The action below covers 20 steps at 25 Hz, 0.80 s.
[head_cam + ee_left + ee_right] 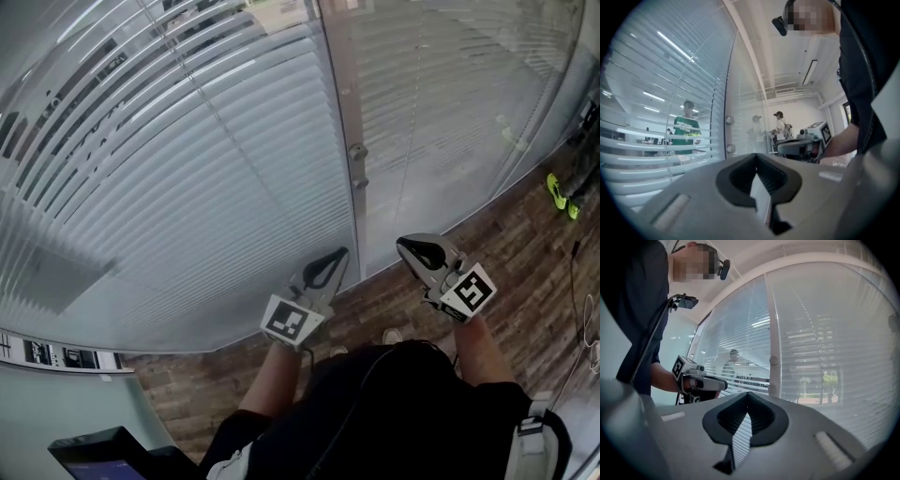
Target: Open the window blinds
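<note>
1. Head view looks steeply down on the window blinds (pixel 187 187), which hang behind a glass wall reaching to the floor (pixel 525 248). Left of the dividing post the slats are tilted partly open, so people show between them in the left gripper view. Right of the post they look more closed. I judge the task is not yet done.
2. An upright frame post (pixel 343 94) separates the two panes. Both grippers are held close before it, probably because the control for the slats sits there.
3. The right gripper (pixel 403 247) points level at the glass, just right of the post. Its jaws are closed and nothing is between them. The forearm reaches forward from the body.
4. The left gripper (pixel 340 254) is held the same way, just left of the post. Its jaws are also together and empty.
5. Two small round knobs (pixel 357 151) sit on the post, one above the other. Neither gripper touches them. I think these knobs turn the slats, so the closed jaws must open before they can take one.
</note>
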Each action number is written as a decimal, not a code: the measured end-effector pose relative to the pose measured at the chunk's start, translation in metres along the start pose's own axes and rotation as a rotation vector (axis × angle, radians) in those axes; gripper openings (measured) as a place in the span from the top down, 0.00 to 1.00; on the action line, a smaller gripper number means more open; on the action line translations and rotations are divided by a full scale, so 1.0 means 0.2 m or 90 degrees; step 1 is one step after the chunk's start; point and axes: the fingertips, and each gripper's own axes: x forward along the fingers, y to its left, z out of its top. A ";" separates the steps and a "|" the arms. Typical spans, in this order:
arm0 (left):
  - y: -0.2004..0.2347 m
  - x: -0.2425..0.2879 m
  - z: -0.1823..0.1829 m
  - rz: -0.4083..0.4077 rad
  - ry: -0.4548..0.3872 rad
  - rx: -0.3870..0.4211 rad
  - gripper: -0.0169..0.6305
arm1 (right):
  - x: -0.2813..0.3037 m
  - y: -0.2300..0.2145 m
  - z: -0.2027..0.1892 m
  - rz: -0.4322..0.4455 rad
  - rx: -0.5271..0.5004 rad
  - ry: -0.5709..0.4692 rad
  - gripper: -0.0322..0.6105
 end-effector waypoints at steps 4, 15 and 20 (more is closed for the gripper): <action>0.00 0.01 -0.01 -0.003 -0.004 0.004 0.97 | 0.01 0.01 -0.02 0.011 -0.002 0.008 0.94; -0.02 0.07 -0.02 -0.011 0.002 0.005 0.97 | -0.02 -0.03 -0.06 0.008 -0.003 0.023 0.94; -0.04 0.09 -0.04 -0.012 0.010 0.010 0.97 | -0.04 -0.05 -0.08 0.001 0.002 0.017 0.94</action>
